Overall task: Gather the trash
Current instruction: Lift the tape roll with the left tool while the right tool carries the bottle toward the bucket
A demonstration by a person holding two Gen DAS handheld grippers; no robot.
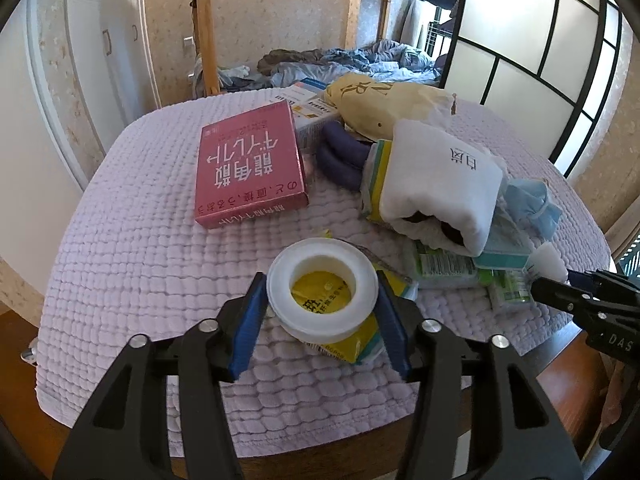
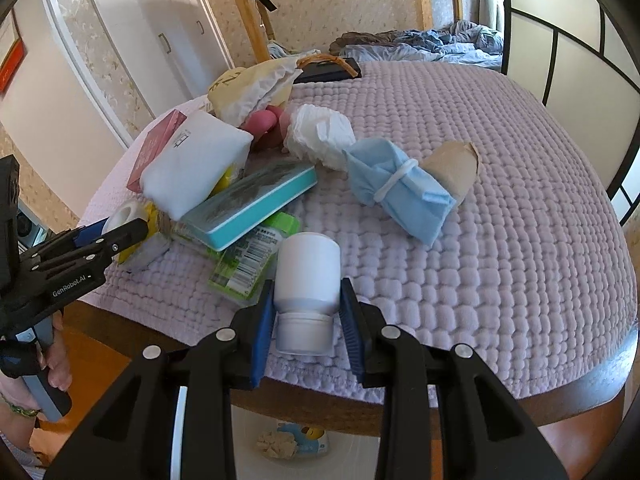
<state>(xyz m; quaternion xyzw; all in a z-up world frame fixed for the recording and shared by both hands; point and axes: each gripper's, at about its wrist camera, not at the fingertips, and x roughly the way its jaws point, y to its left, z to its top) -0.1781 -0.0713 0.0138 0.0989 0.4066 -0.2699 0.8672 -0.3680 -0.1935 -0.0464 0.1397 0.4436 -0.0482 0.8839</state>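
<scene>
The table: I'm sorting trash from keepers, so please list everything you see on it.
cover: 1, lilac, over the table
box: 1, pink, far left
tape roll: 1, white, on the yellow packet
yellow packet: 1, near edge
pouch: 1, white, atop the pile
tin: 1, teal-edged, under the pouch
green packets: several, under the tin
tissue: 1, white, crumpled, middle
mask bundle: 1, blue, white band
paper scrap: 1, brown, behind the bundle
bag: 1, cream, far side
bottle: 1, white, near edge
left gripper: flanks the tape roll, grip unclear
right gripper: shut on the bottle
</scene>
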